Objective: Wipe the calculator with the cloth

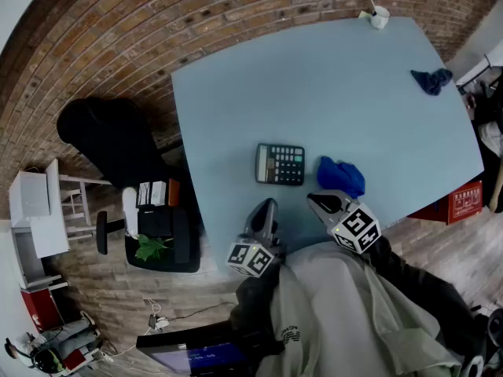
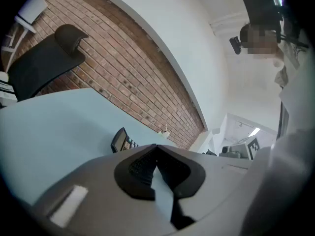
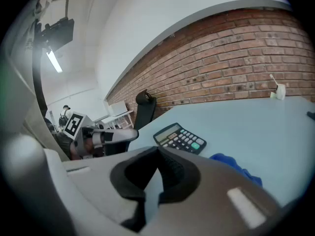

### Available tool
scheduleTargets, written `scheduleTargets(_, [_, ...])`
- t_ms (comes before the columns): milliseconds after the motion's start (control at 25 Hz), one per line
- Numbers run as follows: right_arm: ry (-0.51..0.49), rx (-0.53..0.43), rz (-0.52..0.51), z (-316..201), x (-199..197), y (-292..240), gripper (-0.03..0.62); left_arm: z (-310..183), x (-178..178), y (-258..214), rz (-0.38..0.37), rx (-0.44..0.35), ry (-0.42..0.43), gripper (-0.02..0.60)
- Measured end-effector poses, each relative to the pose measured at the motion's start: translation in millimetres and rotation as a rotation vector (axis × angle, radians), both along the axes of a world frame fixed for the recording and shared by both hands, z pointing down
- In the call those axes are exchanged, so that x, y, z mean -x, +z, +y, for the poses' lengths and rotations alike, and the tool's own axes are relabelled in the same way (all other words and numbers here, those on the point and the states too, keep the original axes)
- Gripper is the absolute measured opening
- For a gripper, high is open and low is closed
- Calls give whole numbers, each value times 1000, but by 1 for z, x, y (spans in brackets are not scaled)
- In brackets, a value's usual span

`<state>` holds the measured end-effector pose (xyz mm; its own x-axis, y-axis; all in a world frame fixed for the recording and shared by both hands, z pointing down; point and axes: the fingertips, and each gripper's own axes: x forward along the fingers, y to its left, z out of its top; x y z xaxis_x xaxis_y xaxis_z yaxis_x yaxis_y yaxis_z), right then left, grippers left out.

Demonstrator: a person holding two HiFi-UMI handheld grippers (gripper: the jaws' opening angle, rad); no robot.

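Both closed on nothing: the cloth (image 1: 341, 176) lies just ahead of my right gripper (image 1: 313, 199), seemingly nearer it than my left gripper (image 1: 269, 204), calculator (image 1: 280, 164) alongside

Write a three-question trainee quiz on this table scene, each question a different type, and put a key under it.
1. True or false: the right gripper is shut on the bright blue cloth.
2. In the head view, where does the bright blue cloth lie relative to the calculator? A) to its left B) to its right C) on top of it
3. Fill in: at the far edge of the table stands a white ____.
Key: 1 false: its jaws are together with nothing between them, and the cloth lies on the table. 2 B. 3 cup.
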<state>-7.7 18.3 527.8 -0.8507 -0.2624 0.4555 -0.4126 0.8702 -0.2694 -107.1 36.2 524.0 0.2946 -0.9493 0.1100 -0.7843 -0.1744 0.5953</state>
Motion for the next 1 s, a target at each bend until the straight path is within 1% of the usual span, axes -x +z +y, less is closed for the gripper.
scheduleTargets(360, [-7, -5, 4, 1, 0, 1, 0, 2, 0, 2, 3, 3, -6, -12])
scheduleTargets(680, [47, -48, 16, -7, -7, -2, -2, 3, 2, 2, 12, -3, -8, -12])
scheduleTargets(760, [35, -85, 53, -9, -11, -4, -1, 2, 0, 1, 17, -11, -3, -12])
scheduleTargets(880, [24, -170, 184, -21, -25, -1, 0, 0, 2, 0, 8, -20, -3, -12])
scheduleTargets(960, [61, -228, 274, -35, -44, 1, 0, 0, 2, 0, 3, -13, -10, -12])
scheduleTargets(1000, [91, -256, 300, -44, -57, -2, 0, -1, -1, 0, 6, -6, -9, -12])
